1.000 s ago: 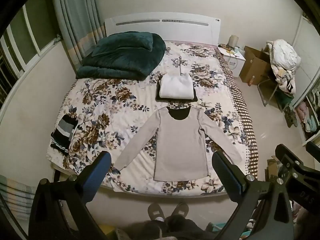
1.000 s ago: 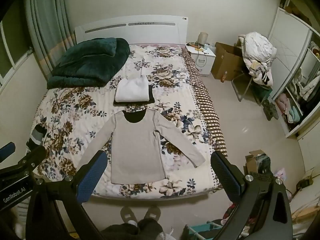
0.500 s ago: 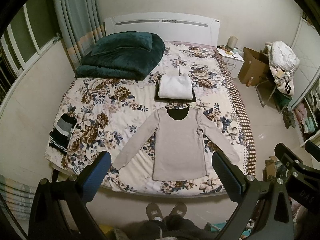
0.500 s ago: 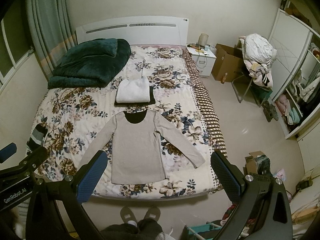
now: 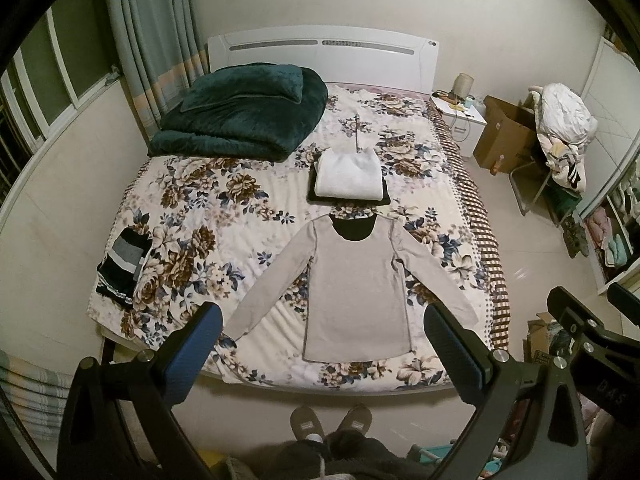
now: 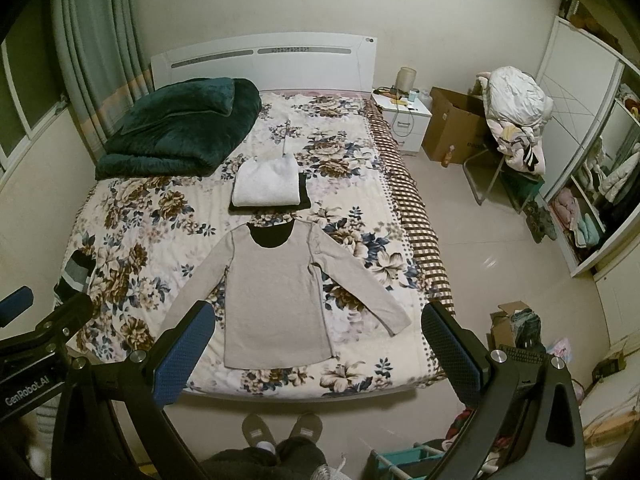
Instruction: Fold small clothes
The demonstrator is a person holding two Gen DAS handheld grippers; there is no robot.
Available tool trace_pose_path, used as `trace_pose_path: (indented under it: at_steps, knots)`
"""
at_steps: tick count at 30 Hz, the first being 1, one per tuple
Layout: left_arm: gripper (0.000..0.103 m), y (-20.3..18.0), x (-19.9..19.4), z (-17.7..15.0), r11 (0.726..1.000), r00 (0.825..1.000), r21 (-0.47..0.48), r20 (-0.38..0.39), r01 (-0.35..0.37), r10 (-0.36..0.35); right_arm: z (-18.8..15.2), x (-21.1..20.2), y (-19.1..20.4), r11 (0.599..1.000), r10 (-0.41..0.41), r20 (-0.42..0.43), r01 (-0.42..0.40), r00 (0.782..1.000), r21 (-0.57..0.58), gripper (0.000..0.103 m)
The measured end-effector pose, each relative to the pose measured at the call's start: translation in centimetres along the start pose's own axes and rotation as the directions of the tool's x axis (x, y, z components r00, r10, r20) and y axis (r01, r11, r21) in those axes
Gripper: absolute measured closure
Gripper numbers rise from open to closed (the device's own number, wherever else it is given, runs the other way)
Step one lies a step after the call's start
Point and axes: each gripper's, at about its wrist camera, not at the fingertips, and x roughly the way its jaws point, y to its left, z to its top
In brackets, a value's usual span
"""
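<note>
Folding begins at frame centre: the left gripper (image 5: pixel 320 336) and right gripper (image 6: pixel 318 328), both spread and empty, should each pinch 1 sleeve of the grey shirt (image 5: pixel 356 280).

Our left gripper (image 5: pixel 322 344) and right gripper (image 6: pixel 318 340) had blue textured pads (image 6: pixel 182 354), black frames, silver screws.

One spread shirt (image 5: pixel 354 284), two folded garments (image 5: pixel 348 178).

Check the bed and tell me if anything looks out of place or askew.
Nothing major. The grey top lies flat, sleeves spread. Only the striped garment sits oddly, draped over the bed's left edge.
</note>
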Motion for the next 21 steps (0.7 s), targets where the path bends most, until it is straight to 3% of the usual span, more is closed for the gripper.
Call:
trace_pose_path:
  at_steps: [21]
  knots:
    - [0.0,0.32,-0.11,0.02,1.0,1.0,-0.003,0.003,0.006,-0.006,0.08,-0.31,0.05,1.0,0.002,0.003,-0.002,1.0,0.0,0.0]
